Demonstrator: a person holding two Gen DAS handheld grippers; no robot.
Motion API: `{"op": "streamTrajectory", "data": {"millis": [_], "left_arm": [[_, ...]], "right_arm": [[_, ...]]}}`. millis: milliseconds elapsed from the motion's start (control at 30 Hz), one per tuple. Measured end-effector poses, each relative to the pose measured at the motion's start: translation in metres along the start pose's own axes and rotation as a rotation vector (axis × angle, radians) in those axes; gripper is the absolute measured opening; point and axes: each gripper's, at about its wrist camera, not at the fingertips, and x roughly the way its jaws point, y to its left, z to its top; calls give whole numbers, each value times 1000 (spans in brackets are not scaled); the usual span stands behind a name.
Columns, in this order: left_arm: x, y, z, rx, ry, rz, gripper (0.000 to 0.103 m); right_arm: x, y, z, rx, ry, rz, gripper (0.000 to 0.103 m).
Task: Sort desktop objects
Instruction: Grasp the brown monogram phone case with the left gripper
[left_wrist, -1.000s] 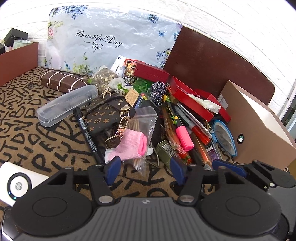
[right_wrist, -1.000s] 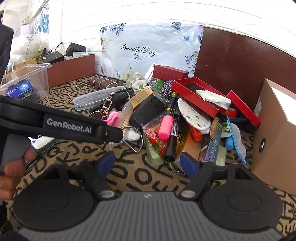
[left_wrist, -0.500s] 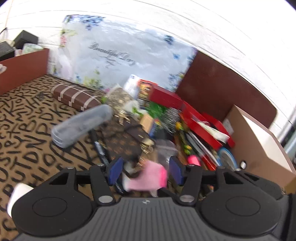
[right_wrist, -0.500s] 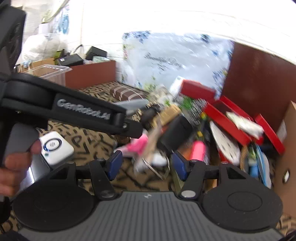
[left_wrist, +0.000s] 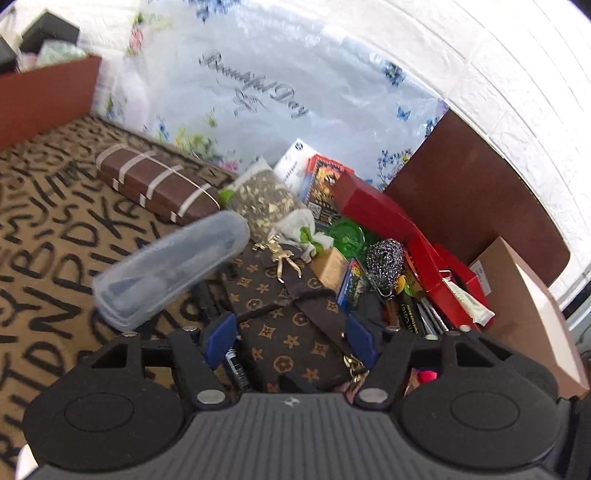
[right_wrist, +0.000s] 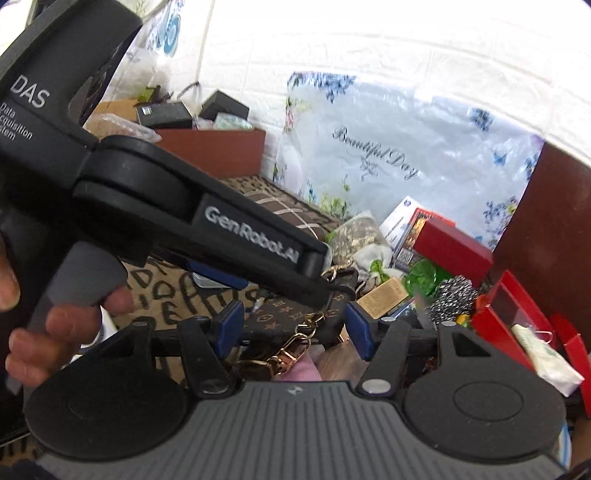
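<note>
A brown monogram pouch (left_wrist: 295, 332) with a gold chain (right_wrist: 291, 350) lies at the near edge of a cluttered pile. My left gripper (left_wrist: 292, 340) hangs over it, jaws opening. The pouch lies between its blue pads (left_wrist: 221, 339), which do not press on it. My right gripper (right_wrist: 295, 331) is open over the same pouch (right_wrist: 291, 314) from the right. The black body of the left-hand tool (right_wrist: 251, 236) crosses the right wrist view, held by a hand (right_wrist: 55, 332).
A clear plastic case (left_wrist: 170, 269) and a brown striped case (left_wrist: 155, 184) lie to the left on the lettered mat (left_wrist: 48, 236). Red boxes (left_wrist: 380, 210), a steel scourer (left_wrist: 384, 258) and a green lid (left_wrist: 347, 236) crowd the right. A cardboard box (left_wrist: 524, 306) and a floral bag (left_wrist: 266, 99) stand behind.
Both grippers have moved forward into the pile, and the pouch now lies between both pairs of pads. The left jaws stand wider. The pink sock has slipped under the left gripper's body.
</note>
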Motion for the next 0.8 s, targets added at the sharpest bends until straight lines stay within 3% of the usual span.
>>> {"op": "streamTrajectory", "data": {"millis": [200, 400, 533, 800], "left_arm": [[21, 9, 1, -49, 28, -12, 75], [17, 7, -2, -28, 25, -4, 71], [3, 2, -6, -31, 20, -2, 69], [-40, -32, -33, 18, 4, 0, 68]], "right_arm": [[24, -7, -9, 33, 42, 9, 61], [26, -12, -14, 91, 64, 45, 60], [10, -10, -16, 88, 59, 42, 50], [-46, -7, -25, 107, 40, 59, 45]]}}
